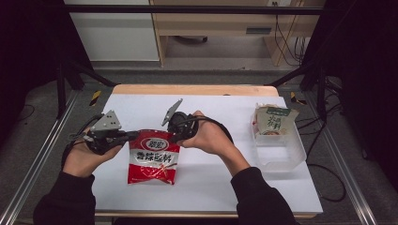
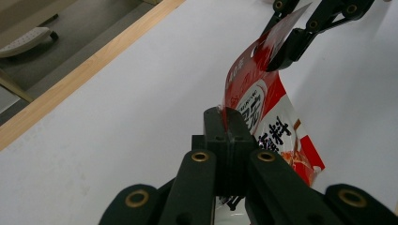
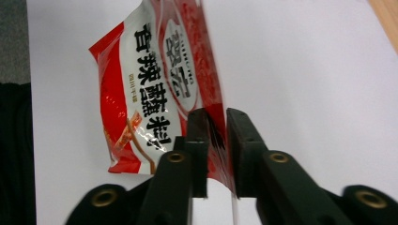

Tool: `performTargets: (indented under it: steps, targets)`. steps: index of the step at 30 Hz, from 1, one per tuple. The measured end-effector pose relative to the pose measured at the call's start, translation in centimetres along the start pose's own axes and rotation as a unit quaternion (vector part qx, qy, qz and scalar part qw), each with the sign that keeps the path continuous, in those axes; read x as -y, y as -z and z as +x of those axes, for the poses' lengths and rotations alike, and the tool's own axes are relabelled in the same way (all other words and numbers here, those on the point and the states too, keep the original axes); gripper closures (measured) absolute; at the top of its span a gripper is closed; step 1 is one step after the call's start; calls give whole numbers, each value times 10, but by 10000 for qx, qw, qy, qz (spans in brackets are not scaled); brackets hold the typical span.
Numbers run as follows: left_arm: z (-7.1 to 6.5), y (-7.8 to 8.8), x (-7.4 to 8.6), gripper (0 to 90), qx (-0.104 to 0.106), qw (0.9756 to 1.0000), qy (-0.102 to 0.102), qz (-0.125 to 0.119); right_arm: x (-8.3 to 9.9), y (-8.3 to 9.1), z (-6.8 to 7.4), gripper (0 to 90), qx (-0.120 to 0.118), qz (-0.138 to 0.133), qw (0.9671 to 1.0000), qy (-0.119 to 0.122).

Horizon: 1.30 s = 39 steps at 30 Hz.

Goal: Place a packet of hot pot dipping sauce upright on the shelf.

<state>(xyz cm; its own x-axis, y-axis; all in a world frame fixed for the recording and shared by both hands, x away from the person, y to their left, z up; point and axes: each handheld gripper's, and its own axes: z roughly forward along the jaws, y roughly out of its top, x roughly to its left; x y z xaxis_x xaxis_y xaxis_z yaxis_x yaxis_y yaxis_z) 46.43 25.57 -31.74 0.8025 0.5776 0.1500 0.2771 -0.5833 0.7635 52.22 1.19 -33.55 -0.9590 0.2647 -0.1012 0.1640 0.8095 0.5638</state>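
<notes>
A red-and-white seasoning packet (image 1: pixel 153 159) with black characters hangs just over the white table top (image 1: pixel 225 112), stretched between both grippers. My left gripper (image 1: pixel 130 136) is shut on the packet's top left corner. In the left gripper view its jaws (image 2: pixel 228 123) pinch the red top edge of the packet (image 2: pixel 267 126). My right gripper (image 1: pixel 174 135) clamps the top right corner. In the right gripper view the packet (image 3: pixel 155 93) runs edge-on between the jaws of that gripper (image 3: pixel 217 124). The right gripper (image 2: pixel 277 51) is also seen farther off in the left gripper view, gripping the far corner.
A clear plastic container (image 1: pixel 286 152) stands at the table's right side, with a green-and-white packet (image 1: pixel 274 121) leaning in its far end. The wooden table edge (image 1: pixel 192 89) runs along the back. Metal frame rails flank the table left and right.
</notes>
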Motion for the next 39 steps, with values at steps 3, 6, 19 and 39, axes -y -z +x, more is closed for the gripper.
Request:
performTargets:
  steps: [3,6,19,39]
  targets:
    - [0,-1,1,900,25,10000,10,-16,0,-1,2,853,-32,48,10000,39]
    - [0,-1,2,900,30,10000,27,-21,0,-1,2,888,-34,75,9999,66]
    - [9,-6,23,392,-357,9982,444,-208,-9,4,3,900,28,173,9997,187]
    - [10,-26,89,120,-573,9914,1169,-150,-19,34,-7,900,98,53,9999,52]
